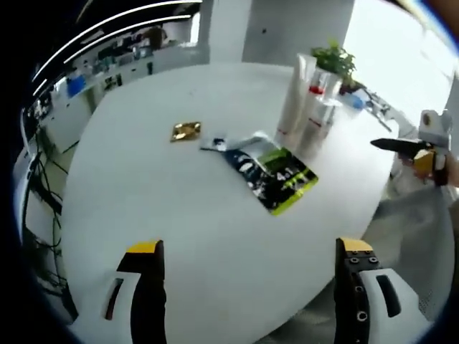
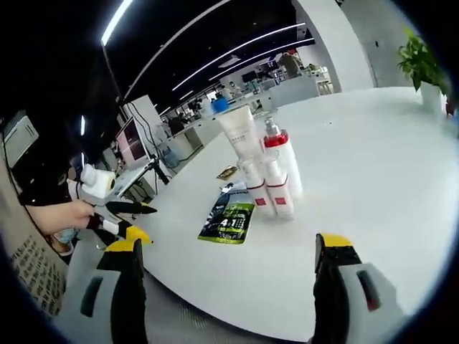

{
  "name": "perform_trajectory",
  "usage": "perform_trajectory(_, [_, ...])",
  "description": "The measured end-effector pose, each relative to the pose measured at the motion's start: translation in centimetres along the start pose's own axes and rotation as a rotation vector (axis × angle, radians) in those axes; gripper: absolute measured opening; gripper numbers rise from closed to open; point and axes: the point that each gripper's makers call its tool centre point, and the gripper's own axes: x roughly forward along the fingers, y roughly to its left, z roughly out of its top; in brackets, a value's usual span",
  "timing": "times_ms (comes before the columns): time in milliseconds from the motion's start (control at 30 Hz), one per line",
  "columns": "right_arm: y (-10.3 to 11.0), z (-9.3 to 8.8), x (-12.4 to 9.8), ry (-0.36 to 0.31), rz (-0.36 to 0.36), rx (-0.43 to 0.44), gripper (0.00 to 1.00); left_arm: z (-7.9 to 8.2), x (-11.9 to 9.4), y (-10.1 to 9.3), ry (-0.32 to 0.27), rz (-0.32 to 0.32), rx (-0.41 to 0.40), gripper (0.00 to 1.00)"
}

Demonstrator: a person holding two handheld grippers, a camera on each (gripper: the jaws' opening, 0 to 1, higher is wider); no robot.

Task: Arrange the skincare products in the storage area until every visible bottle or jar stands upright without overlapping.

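Stood upright in a tight cluster on the round white surface point(image 1: 179, 215): white bottles point(image 2: 269, 179) with red bands, one tall tube point(image 1: 295, 100) among them. Lay flat just beside them: a dark and green packet point(image 1: 276, 175), with a small gold sachet point(image 1: 186, 131) further off. Hovered well short of the cluster at the near edge, jaws spread wide and gripping nothing: the left tongs point(image 1: 247, 287). Likewise gaping and empty, apart from the bottles: the right tongs point(image 2: 226, 287). Overlapped one another in both views, so exact count of bottles unclear. Too blurred to read: labels and packet print.
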Motion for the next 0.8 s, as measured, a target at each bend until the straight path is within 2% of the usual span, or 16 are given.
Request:
perform_trajectory(267, [-0.3, 0.1, -0.1, -0.006, -0.011, 0.017, 0.98, 1.8, 2.2, 0.4, 0.015, 0.009, -0.004, 0.97])
perform_trajectory(500, [-0.4, 0.2, -0.1, -0.012, -0.018, 0.010, 0.99, 3.5, 4.4, 0.0, 0.050, -0.031, 0.042, 0.97])
perform_trajectory(633, [-0.4, 0.1, -0.1, -0.005, -0.020, 0.006, 0.99, 4.9, 6.3, 0.0, 0.041, -0.059, -0.013, 0.97])
perform_trajectory(800, [-0.4, -0.1, 0.0, 0.005, -0.023, 0.000, 1.00, 6.1, 8.5, 0.8, 0.047, -0.042, -0.046, 0.94])
